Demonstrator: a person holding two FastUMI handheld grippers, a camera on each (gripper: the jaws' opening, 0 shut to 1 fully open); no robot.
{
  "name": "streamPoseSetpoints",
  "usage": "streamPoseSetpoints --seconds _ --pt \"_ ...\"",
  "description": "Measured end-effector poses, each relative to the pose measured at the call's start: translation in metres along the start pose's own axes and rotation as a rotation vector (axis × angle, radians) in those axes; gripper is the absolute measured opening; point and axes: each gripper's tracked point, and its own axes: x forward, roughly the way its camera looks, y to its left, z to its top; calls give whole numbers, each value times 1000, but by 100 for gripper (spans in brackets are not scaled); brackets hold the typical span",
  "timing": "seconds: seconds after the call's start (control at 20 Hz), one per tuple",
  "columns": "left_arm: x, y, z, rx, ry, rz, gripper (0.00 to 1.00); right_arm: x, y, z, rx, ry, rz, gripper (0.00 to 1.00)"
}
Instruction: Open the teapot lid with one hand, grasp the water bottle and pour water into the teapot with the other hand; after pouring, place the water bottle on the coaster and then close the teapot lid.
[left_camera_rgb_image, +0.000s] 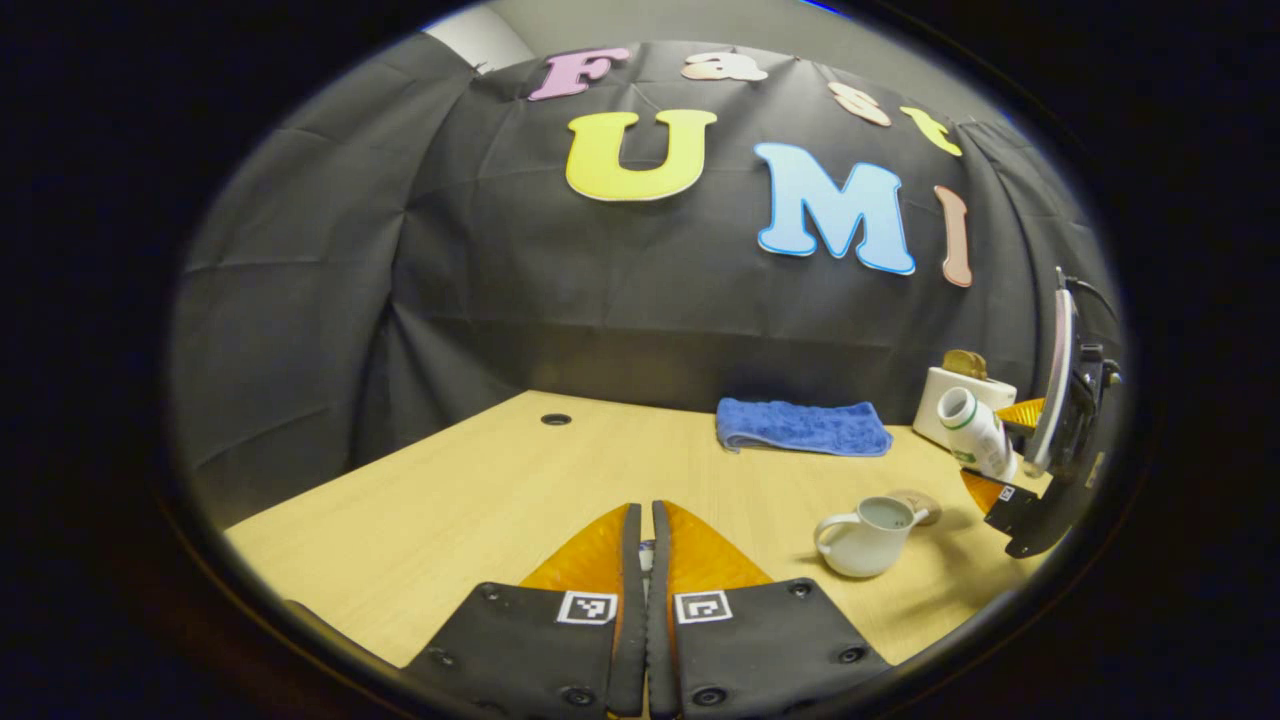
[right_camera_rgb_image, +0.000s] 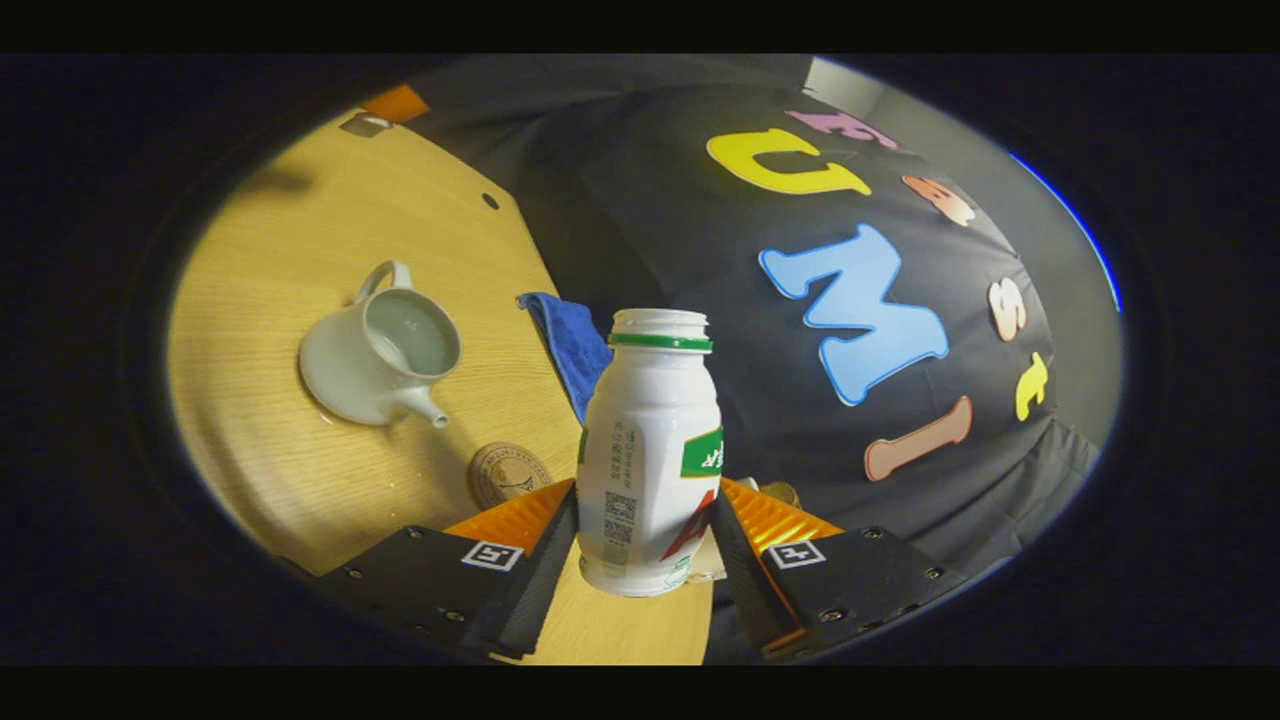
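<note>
Right gripper view showed the right gripper (right_camera_rgb_image: 648, 530) with its jaws closed on the lower body of the water bottle (right_camera_rgb_image: 650, 450), which was uncapped and tipped toward the teapot (right_camera_rgb_image: 385, 358). The teapot stood open on the tabletop (right_camera_rgb_image: 270, 260), lid off, with what looked like water inside. The coaster (right_camera_rgb_image: 508, 472) lay just beside the teapot's spout, and a blue cloth (right_camera_rgb_image: 570, 340) lay beyond the teapot.

In the left gripper view the left gripper (left_camera_rgb_image: 645, 560) had its jaws nearly together on something small that I could not make out, possibly the lid.

The step looked like pouring or finishing it: the bottle's mouth ought to sit over the teapot's opening before tipping further, slowly, with a firm grip.

Counted: one teapot, one bottle, one coaster, one cloth, two grippers.
</note>
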Motion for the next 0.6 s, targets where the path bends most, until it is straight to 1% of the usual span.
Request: streamPoseSetpoints --seconds 0.05,0.1,0.15,0.2,0.25,0.3,0.6 --pt "0 -1 -2 0 2 -1 11 -1 1 2 -38 -5 -5 74" --pt "0 0 -3 -2 3 -2 7 -1 2 3 -69 -9 -8 74" --pt "0 1 -4 -3 4 -2 7 -1 5 5 -95 -14 -5 74" --pt "0 2 -5 -4 5 -1 11 -1 7 5 -120 -18 0 74" --pt "-1 3 -7 -4 7 -1 7 -1 9 7 -146 -21 4 74" --pt "-1 4 -7 -5 10 -1 11 0 11 10 -171 -25 5 73" --pt "-1 7 -12 -8 18 0 11 -1 16 11 -314 -30 -8 73"
